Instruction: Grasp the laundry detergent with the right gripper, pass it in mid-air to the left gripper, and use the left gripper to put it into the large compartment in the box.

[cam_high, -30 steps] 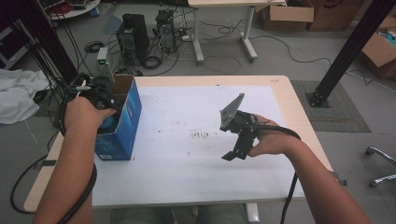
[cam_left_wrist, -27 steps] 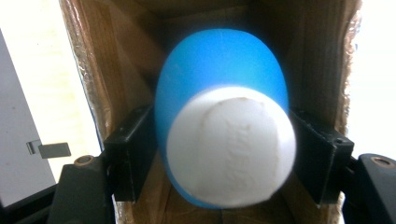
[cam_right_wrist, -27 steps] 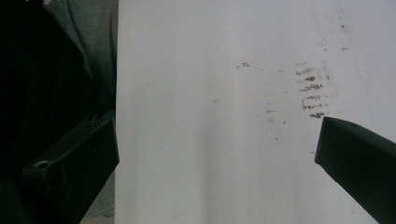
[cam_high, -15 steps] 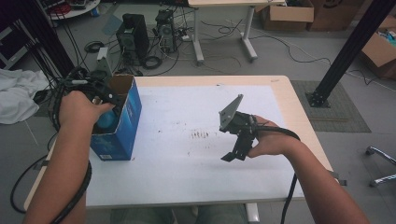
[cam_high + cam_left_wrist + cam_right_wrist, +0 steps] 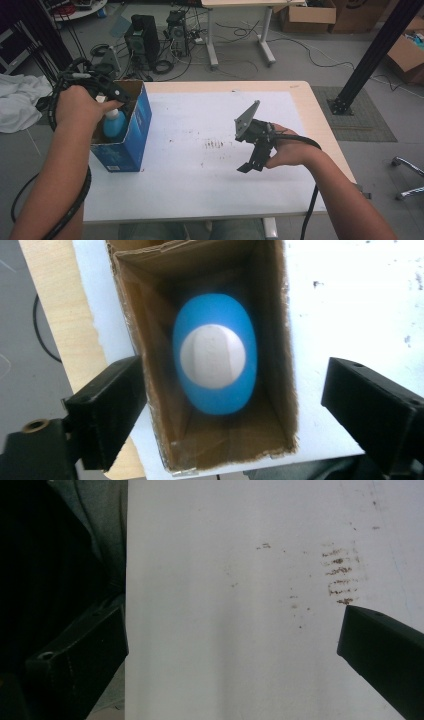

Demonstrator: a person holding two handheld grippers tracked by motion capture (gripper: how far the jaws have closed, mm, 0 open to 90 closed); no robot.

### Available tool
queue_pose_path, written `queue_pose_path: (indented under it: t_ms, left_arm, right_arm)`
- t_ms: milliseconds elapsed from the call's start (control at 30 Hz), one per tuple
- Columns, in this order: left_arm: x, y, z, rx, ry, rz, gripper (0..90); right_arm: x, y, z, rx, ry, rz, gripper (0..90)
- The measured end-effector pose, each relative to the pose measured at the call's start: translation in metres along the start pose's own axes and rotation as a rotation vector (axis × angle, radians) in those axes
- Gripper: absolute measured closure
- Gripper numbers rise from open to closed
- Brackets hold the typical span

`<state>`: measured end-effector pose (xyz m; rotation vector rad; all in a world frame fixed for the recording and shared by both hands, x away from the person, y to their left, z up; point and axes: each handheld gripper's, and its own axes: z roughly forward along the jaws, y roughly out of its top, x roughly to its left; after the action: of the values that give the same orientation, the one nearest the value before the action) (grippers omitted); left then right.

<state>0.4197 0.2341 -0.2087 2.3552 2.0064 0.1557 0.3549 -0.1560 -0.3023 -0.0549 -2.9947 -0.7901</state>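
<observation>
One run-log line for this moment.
left gripper: jaws just opened, nothing between, above blue bottle upright in cardboard box | right gripper: open, empty, over white table

No readable text anywhere. The blue box (image 5: pixel 129 131) at the table's left edge has a small pale mark near its bottom corner, too blurred to read. The bottle (image 5: pixel 215 354) shows no label.

Below the left hand-held gripper (image 5: pixel 235 405), the box (image 5: pixel 280 340) walls hem the blue bottle (image 5: pixel 215 355) closely; bare table (image 5: pixel 200 170) lies open toward the right hand-held gripper (image 5: pixel 248 165).
</observation>
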Motion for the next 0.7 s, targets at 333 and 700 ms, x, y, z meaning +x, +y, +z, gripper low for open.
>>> queue_pose_path:
  t_ms: [333, 700]
  left_arm:
    - [-0.01, 0.002, -0.018, -0.017, 0.013, 0.032, 6.5]
    - [-0.035, 0.008, -0.027, -0.044, 0.01, 0.127, 3.4]
  right_arm:
    - [0.0, 0.0, -0.001, -0.011, -0.007, 0.0, 0.0]
    - [0.0, -0.001, -0.003, -0.017, -0.014, 0.004, 0.0]
